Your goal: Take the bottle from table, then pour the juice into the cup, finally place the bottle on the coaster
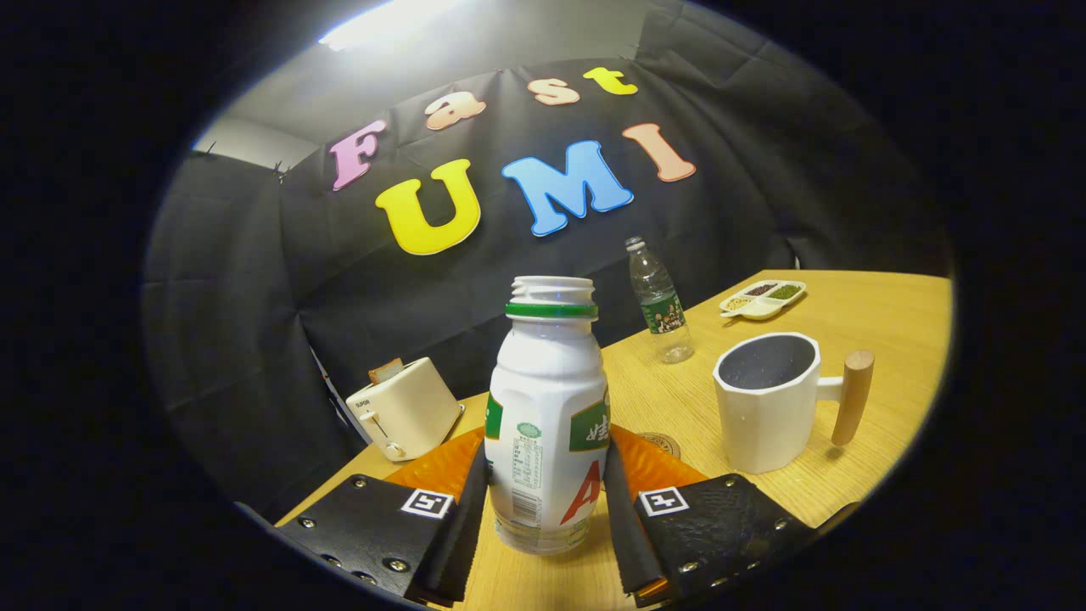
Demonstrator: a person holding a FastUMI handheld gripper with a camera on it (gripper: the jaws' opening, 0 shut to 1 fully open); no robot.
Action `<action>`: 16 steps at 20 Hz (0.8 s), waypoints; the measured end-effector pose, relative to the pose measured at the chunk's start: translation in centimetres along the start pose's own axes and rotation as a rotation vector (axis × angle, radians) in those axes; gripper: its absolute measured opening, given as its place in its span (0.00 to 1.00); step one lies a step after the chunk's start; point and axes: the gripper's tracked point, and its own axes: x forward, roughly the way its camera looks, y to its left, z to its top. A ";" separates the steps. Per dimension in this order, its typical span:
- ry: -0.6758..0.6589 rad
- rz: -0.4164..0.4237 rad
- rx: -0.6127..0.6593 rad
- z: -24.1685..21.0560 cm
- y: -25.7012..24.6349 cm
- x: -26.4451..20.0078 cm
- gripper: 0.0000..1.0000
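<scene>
A white juice bottle with a green neck ring and no cap stands upright between my fingers. My gripper is shut on it, one finger pressing on each side of its lower body. Its base is just above or on the wooden table; I cannot tell which. To the right, beyond the right finger, stands a white cup with a dark inside and a wooden handle. A small round brown coaster lies on the table between the bottle and the cup, partly hidden by the right finger.
An orange plate lies behind the bottle. A cream toaster sits at the left near the table edge. A clear plastic water bottle and a divided dish of seeds stand farther back by the cloth wall.
</scene>
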 end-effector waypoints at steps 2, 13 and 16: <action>0.007 -0.006 0.052 0.0 -0.3 0.0 0.65; 0.064 -0.015 0.337 -0.9 -2.0 1.0 0.65; 0.049 0.025 0.461 -0.3 -1.6 1.2 0.65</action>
